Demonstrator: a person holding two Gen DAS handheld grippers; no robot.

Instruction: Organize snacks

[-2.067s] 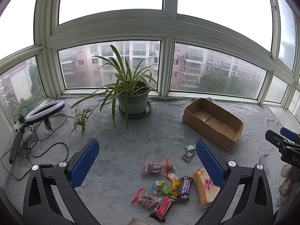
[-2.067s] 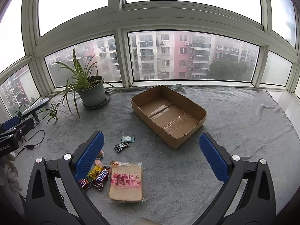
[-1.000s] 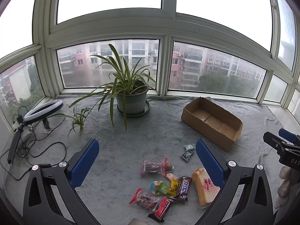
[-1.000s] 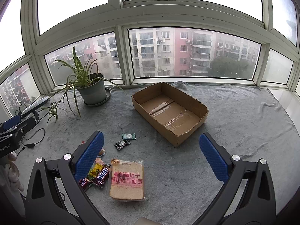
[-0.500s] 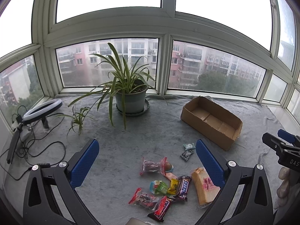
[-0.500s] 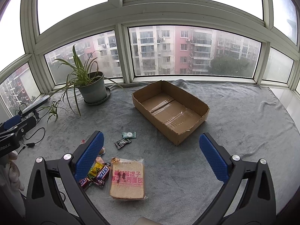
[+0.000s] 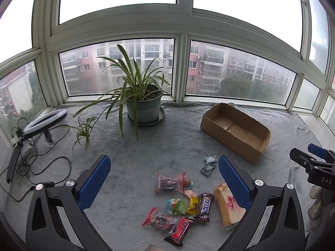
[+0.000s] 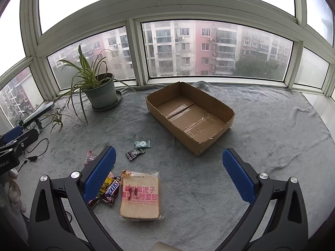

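1. Hovering above the grey cloth-covered counter [image 8: 272, 129], the left tool [image 7: 164, 176] and the right tool [image 8: 168, 174] both have their blue fingers spread wide, with nothing between them.
2. An open cardboard box [image 8: 189, 117] sits empty toward the window, well apart from the snacks.
3. A wrapped loaf of sliced bread [image 8: 139, 196] lies flat nearest the right tool, with red lettering on its bag.
4. Just left of the bread lie a Snickers bar [image 8: 112, 190] and a small yellow packet [image 7: 192, 202], touching each other.
5. A second Snickers bar [image 7: 179, 231], a red-ended clear packet [image 7: 160, 220] and a green sweet [image 7: 175, 206] crowd the same heap.
6. Between heap and box lie a pale green candy [image 8: 142, 144] and a small black sachet [image 8: 135, 153], near each other.
7. A potted spider plant [image 7: 144, 102] stands by the glass, and a ring light [image 7: 45, 121] lies at the far left.
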